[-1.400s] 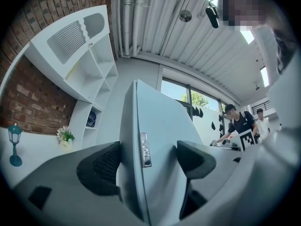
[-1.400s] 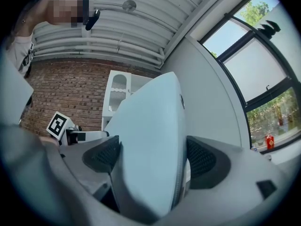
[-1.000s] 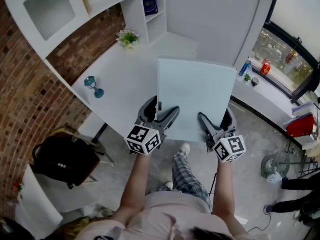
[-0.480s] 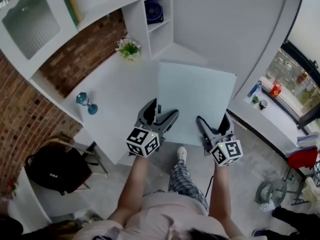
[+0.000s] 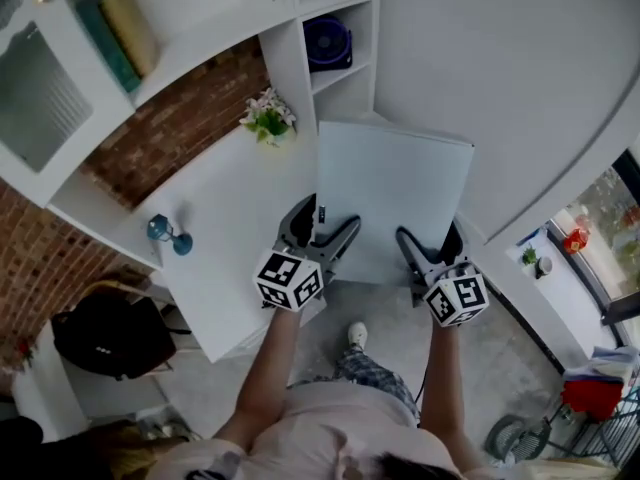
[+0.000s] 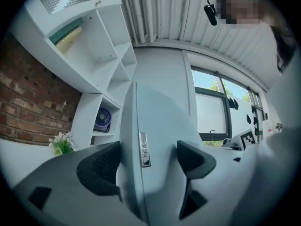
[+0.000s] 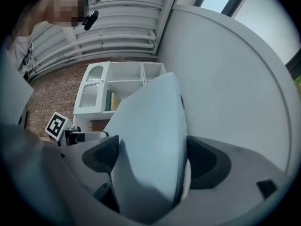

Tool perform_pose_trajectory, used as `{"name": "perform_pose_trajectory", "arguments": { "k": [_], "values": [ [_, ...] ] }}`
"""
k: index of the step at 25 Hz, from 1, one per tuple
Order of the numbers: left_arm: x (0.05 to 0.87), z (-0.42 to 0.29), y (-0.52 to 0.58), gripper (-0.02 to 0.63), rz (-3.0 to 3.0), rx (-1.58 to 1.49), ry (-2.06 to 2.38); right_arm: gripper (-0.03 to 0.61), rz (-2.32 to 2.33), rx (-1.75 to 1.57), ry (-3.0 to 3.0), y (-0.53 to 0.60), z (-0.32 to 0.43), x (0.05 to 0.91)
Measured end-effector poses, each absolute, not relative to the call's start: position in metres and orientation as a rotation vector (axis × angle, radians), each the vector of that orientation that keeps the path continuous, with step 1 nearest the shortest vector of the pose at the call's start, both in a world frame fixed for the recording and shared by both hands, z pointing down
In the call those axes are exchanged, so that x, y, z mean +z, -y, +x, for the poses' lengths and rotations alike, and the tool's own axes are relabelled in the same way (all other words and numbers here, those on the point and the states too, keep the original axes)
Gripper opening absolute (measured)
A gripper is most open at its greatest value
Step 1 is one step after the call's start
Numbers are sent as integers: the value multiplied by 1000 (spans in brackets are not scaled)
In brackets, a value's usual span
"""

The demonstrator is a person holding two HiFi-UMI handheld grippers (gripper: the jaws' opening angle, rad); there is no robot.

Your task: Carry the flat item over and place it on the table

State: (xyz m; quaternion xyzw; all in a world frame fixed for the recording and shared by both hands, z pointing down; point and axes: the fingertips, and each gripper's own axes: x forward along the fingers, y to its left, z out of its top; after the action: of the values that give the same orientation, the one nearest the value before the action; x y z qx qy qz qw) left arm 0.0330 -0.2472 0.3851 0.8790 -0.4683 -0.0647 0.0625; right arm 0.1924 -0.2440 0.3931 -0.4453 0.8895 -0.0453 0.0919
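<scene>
Head view: the flat item [image 5: 392, 198], a pale rectangular panel, is held at its near edge by both tools, its face turned up to the camera. The left gripper [image 5: 322, 223] clamps the near left corner and the right gripper [image 5: 430, 238] clamps the near edge further right. The panel hangs in front of the person, over the far right end of the white table [image 5: 230, 228]; whether it touches the top cannot be told. On the table stand a small bunch of flowers [image 5: 268, 118] by the brick wall and a teal goblet [image 5: 165, 234] near the left edge. A blue fan [image 5: 328, 40] sits in an open shelf compartment behind.

Left gripper view: both jaws press against the panel [image 6: 160, 126], which rises edge-on between them; a small label [image 6: 144, 149] shows on its edge.

Right gripper view: the jaws are closed on the panel [image 7: 150, 121], one pad on each face, and the other tool's marker cube [image 7: 56, 124] shows at the left
</scene>
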Motion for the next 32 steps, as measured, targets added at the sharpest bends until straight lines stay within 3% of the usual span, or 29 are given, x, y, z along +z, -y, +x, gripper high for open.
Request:
{"name": "perform_pose_trajectory", "arguments": {
  "k": [12, 32],
  "values": [
    [403, 13, 359, 364, 2567, -202, 1480, 453, -1259, -172, -2736, 365, 171, 405],
    [477, -26, 450, 364, 2409, -91, 1457, 453, -1292, -439, -2793, 460, 133, 480]
  ]
}}
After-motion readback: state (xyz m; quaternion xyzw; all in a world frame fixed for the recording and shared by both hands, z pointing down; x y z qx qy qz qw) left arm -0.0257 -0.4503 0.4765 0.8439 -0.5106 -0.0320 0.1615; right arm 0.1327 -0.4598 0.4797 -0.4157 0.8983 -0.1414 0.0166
